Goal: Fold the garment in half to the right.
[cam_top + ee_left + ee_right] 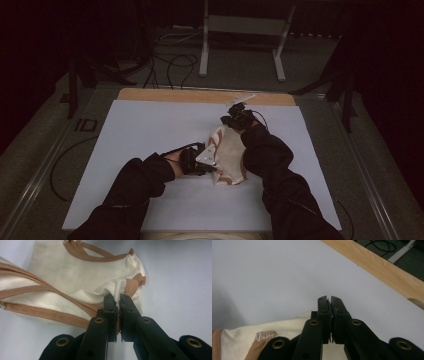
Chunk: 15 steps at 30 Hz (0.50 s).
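High view: sitting mid-table on the white sheet (150,130), cream garment (229,155) with tan trim, bunched up between both hands. Left gripper (212,167) pinching the near edge of the fabric, jaws clamped tight on a tan-trimmed hem in the left gripper view (117,312). Right gripper (235,119) biting the far end, jaws pressed together on a cream edge (330,315). Wooden table edge (200,95) peeking out beyond the sheet.
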Each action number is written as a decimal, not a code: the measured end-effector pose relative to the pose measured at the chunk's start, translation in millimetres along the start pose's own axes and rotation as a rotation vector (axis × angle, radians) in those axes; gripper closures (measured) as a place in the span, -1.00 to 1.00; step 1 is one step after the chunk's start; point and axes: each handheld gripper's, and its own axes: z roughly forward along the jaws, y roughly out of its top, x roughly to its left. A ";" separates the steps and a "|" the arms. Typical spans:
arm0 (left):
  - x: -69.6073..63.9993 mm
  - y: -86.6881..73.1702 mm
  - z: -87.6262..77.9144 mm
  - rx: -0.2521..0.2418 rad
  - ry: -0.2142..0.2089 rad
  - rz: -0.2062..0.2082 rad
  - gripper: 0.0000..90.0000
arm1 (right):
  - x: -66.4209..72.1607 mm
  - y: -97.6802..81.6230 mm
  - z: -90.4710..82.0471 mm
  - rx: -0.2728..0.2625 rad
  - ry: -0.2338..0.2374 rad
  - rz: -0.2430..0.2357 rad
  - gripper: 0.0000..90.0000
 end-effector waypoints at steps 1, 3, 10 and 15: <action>0.4 1.9 1.4 0.002 -0.003 0.002 0.90 | -1.1 -1.4 -1.2 -0.002 -0.002 0.005 0.95; 0.4 4.4 3.5 0.001 -0.006 0.004 0.90 | -4.0 -4.5 -3.8 -0.003 -0.009 0.010 0.95; 0.6 13.0 12.2 0.016 -0.022 0.016 0.90 | -12.1 -15.9 -12.2 -0.006 -0.021 0.029 0.95; -0.5 19.8 19.4 0.026 -0.038 0.027 0.90 | -16.2 -22.0 -17.1 -0.010 -0.029 0.035 0.95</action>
